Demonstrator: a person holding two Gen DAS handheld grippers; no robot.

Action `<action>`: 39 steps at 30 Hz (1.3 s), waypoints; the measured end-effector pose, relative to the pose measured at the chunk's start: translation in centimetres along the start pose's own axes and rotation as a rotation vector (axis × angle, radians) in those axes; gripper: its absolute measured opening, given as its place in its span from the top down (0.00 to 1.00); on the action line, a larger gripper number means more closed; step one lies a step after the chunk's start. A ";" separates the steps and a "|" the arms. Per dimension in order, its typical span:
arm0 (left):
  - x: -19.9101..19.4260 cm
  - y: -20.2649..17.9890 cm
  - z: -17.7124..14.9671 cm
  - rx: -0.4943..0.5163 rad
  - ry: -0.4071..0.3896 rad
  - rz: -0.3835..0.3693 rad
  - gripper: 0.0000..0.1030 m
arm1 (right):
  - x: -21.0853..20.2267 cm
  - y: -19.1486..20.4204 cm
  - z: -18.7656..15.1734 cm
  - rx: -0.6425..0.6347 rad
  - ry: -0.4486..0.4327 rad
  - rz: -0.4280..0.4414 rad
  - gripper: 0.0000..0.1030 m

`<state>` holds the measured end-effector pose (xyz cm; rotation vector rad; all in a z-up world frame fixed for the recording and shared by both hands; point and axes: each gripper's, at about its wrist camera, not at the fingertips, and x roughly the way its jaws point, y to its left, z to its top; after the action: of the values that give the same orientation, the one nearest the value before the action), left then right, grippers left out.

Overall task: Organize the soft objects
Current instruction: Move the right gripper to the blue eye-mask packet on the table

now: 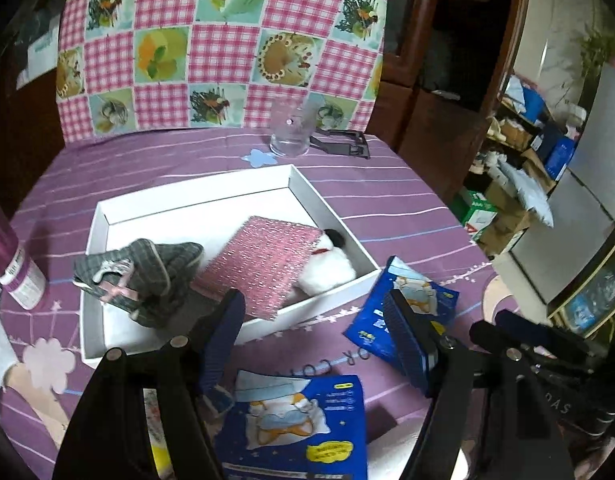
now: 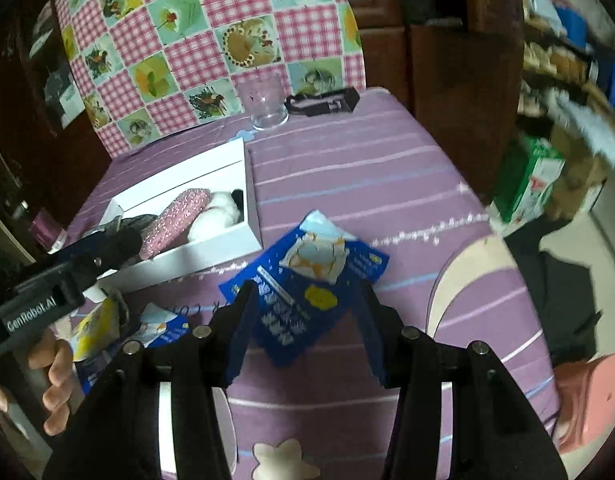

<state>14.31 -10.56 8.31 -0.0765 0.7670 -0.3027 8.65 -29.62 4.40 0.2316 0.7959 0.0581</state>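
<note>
Two blue soft packets are lying on the purple tablecloth point(image 2: 387, 168) near the white box point(image 1: 331, 208): one point(image 2: 307, 276) between the open jaws of the right gripper point(image 2: 307, 320), which is angling down over it, untouched as far as can be told. The other point(image 1: 299, 428) is sitting under the left gripper point(image 1: 311, 340), also open and empty. Light, crinkly and likely slippery, each is probably best pinched across a flat edge.

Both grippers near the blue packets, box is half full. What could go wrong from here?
1. The white cardboard box already holds the grey plaid slipper, pink glittery pouch and white plush toy; more packets may pile over its rim.
2. The right gripper straddles one blue cartoon-print packet with open jaws; its slick wrapper could slip.
3. The clear drinking glass stands behind the box, exposed to a knock.
</note>
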 end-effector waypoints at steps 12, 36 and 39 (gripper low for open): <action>0.9 -2.8 -1.2 0.097 0.048 -0.034 0.30 | -0.4 -1.3 -0.6 0.044 0.017 0.027 0.51; 2.5 -1.1 -1.0 0.050 0.152 0.025 0.30 | 2.4 -4.2 -0.3 0.216 0.116 0.150 0.51; 2.9 -1.0 -1.1 0.031 0.177 -0.005 0.36 | 2.7 -4.0 -0.2 0.199 0.132 0.148 0.51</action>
<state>15.26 -12.37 5.71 -0.0224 0.9372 -0.3290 10.21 -33.08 1.47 0.4789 0.9157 0.1346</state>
